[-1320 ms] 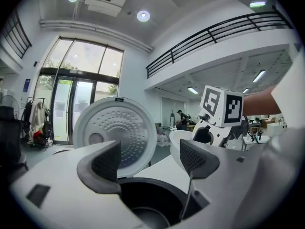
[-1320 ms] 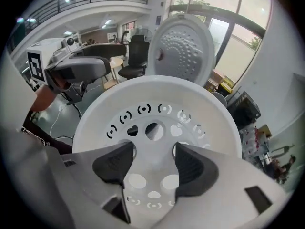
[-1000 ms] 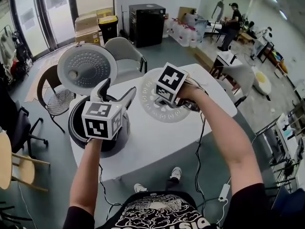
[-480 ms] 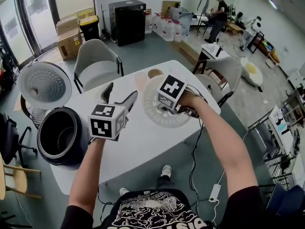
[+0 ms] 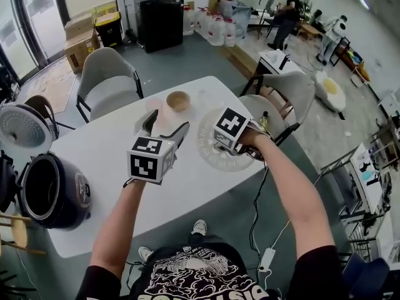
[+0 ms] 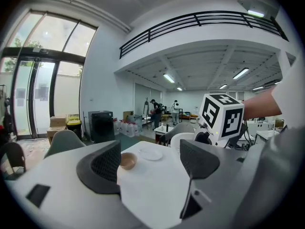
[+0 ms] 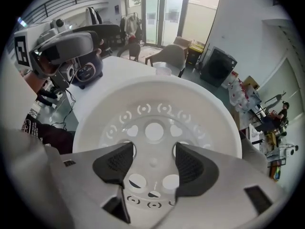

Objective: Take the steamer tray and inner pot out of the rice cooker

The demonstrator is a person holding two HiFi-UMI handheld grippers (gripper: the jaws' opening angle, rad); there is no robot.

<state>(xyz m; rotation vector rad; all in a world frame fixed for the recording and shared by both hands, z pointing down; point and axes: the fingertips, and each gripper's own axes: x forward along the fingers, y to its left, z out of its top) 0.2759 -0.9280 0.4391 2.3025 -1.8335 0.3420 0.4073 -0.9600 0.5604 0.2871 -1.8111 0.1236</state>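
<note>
Head view, bottom edge, forearms: both reach up from the lower frame over the white table (image 5: 94, 149).
Centre, left hand-held gripper (image 5: 164, 127): its marker cube faces the camera. In the left gripper view its jaws stand wide apart with nothing between them, only bare table top beyond.
Right of centre, right hand-held gripper (image 7: 151, 166): it points steeply down. Its jaws are part-closed on the steamer tray (image 5: 211, 158), the tips set in two round holes either side of the centre nub, pinching the strip between.
Tray, place: it is out of the cooker, low over the right side of the table. I cannot tell whether it touches the top.
Tray, handling: it looks to be thin white plastic pierced all over, so probably light, fairly stiff and a little springy. It is smooth, so the strip between the middle holes, or the raised rim, is likely the surest hold.
Lower left edge, rice cooker (image 5: 59, 195): it sits at the table's left end, well apart from both grippers, with its lid (image 5: 19, 127) swung open.
Inside it, inner pot (image 5: 39, 189): this shows as a dark well, so it appears not yet lifted out.
Pot, handling: it is likely rigid metal, heavier than the tray, with slick walls. I would pinch the rim wall on opposite sides with both grippers and lift it straight up. No handles can be made out.
Upper centre of table: a wooden bowl (image 5: 178, 100) stands with a clear plate (image 6: 151, 152) just beside it.
Top of frame: a grey chair (image 5: 106, 83) and a black cabinet (image 5: 159, 17).
</note>
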